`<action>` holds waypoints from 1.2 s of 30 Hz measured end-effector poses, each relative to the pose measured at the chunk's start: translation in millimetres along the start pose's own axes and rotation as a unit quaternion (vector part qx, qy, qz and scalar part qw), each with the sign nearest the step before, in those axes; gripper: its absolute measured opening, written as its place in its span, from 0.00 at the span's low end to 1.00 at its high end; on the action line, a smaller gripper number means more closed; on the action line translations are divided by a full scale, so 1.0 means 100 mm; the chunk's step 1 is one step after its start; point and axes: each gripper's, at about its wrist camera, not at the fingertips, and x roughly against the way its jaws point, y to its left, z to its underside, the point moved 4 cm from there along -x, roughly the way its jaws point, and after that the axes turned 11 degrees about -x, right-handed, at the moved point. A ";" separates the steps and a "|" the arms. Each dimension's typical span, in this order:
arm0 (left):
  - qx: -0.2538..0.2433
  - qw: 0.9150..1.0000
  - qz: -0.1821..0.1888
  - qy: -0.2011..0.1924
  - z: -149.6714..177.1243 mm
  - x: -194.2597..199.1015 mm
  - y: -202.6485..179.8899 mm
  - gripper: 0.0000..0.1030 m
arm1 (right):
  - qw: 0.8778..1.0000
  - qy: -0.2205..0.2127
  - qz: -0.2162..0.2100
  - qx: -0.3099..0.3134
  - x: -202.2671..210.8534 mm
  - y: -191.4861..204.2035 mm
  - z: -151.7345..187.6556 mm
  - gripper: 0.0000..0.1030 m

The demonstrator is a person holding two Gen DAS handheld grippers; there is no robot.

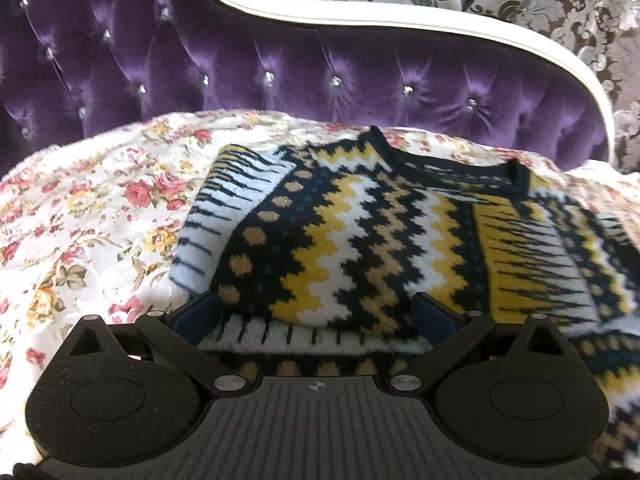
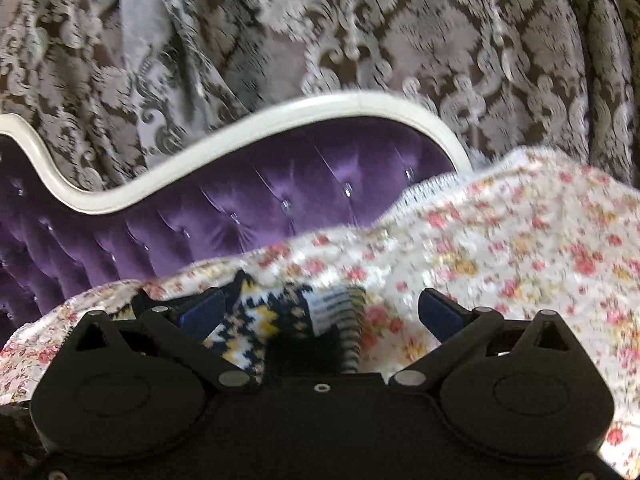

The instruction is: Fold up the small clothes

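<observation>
The sweater (image 1: 360, 232) — navy, yellow and white zigzags — filled the frame's centre on the floral sheet (image 1: 80, 208); both the left gripper (image 1: 316, 312) and the right gripper (image 2: 320, 312) were spread wide, holding nothing.

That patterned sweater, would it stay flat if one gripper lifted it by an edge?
Probably not. The sweater is a soft knit that already sags over the floral sheet, so it would likely droop. Its thick, fuzzy weave suggests it won't slip easily.
</observation>
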 end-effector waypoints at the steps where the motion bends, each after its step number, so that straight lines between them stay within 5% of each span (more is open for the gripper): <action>1: 0.006 1.000 0.009 -0.002 0.01 0.08 0.02 0.97 | 1.000 -0.009 -0.007 0.002 0.03 0.01 -0.02 0.99; 8: -0.015 0.997 0.017 -0.076 0.15 1.04 0.13 0.97 | 0.993 -0.082 -0.080 0.018 0.34 0.16 -0.09 0.99; 14: -0.041 0.994 0.016 -0.102 0.45 1.83 0.22 0.98 | 0.987 -0.084 -0.140 0.011 0.72 0.32 0.02 0.99; 23: -0.019 0.996 0.068 -0.048 1.14 2.20 0.17 0.97 | 0.980 0.032 -0.195 -0.015 1.42 0.34 0.62 0.99; 30: 0.003 0.994 0.105 -0.002 1.58 2.27 0.04 0.97 | 0.974 0.148 -0.171 -0.025 1.85 0.23 1.22 0.99; 36: 0.023 0.991 0.127 0.020 1.80 2.23 -0.03 0.97 | 0.969 0.204 -0.128 -0.047 2.05 0.09 1.57 0.99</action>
